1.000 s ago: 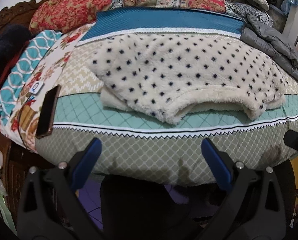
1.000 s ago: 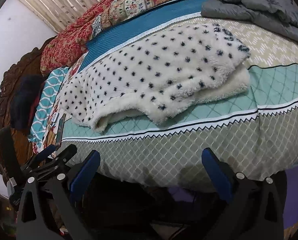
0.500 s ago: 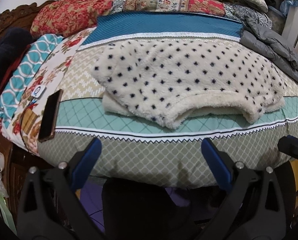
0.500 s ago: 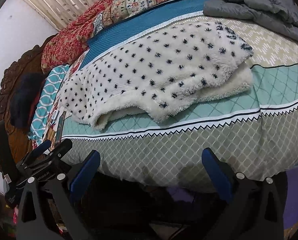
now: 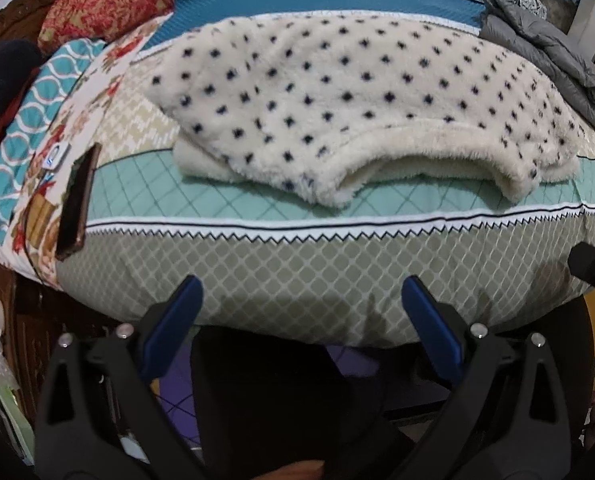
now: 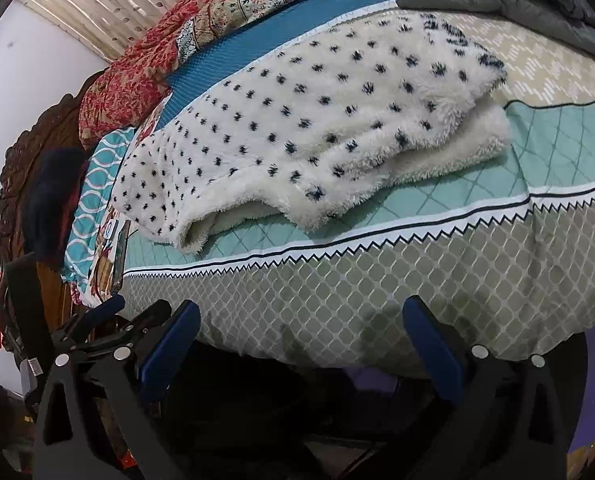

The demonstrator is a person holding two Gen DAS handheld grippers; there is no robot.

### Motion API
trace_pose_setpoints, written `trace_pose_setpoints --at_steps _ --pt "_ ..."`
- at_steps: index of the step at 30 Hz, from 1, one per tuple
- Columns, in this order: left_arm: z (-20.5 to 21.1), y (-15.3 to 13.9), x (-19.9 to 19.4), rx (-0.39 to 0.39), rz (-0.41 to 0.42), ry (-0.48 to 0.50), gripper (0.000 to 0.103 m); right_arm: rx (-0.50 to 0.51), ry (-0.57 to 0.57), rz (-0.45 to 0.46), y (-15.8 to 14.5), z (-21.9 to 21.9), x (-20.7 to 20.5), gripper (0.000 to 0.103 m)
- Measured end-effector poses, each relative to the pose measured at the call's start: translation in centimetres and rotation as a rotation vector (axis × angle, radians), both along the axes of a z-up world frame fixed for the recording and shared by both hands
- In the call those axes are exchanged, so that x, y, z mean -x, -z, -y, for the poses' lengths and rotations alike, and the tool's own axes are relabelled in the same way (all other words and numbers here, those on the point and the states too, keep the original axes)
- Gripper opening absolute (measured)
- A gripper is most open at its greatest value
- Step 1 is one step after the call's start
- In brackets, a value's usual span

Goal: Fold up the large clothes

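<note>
A cream fleece garment [image 5: 357, 100] with dark dots lies folded on the bed, its open edge toward me; the right wrist view shows the garment [image 6: 317, 120] too. My left gripper [image 5: 301, 300] hangs over the bed's near edge, short of the garment, open with nothing between its blue pads. My right gripper [image 6: 301, 320] stands the same way at the near edge, jaws apart and empty. In the right wrist view the left gripper [image 6: 133, 312] shows at the lower left. A black part of the right gripper [image 5: 593, 268] pokes in at the left view's right edge.
The patterned bed cover [image 5: 297, 264] drops off just in front of the fingers. A phone [image 5: 75, 208] lies at the bed's left edge. A grey padded jacket [image 5: 537, 40] is at the back right, red quilts [image 5: 117, 4] at the back, a carved wooden headboard [image 6: 29, 168] on the left.
The left wrist view has sunk and come closer to the bed, so the garment looks larger. The right wrist view is almost unchanged. Both grippers stay as they were.
</note>
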State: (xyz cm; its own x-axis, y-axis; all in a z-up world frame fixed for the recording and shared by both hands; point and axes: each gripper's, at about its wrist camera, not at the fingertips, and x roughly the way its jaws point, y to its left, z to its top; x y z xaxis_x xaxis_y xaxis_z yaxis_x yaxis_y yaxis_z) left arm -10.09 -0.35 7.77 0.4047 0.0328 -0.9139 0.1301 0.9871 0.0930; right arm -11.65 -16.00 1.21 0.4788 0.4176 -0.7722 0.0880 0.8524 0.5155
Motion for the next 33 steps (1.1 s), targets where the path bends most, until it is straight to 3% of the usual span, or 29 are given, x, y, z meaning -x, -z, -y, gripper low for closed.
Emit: trace_pose_setpoints --at_steps 14,26,33 --pt "0.4 0.5 -0.1 0.009 -0.024 0.020 0.096 -0.018 0.008 -0.017 0.6 -0.3 0.1 0.022" --pt "0.2 -1.3 -0.5 0.027 0.058 0.025 0.096 -0.021 0.007 -0.021 0.8 -0.2 0.0 0.022" --pt "0.2 -0.9 -0.8 0.033 0.034 0.015 0.096 -0.022 0.007 -0.024 0.8 -0.2 0.0 0.022"
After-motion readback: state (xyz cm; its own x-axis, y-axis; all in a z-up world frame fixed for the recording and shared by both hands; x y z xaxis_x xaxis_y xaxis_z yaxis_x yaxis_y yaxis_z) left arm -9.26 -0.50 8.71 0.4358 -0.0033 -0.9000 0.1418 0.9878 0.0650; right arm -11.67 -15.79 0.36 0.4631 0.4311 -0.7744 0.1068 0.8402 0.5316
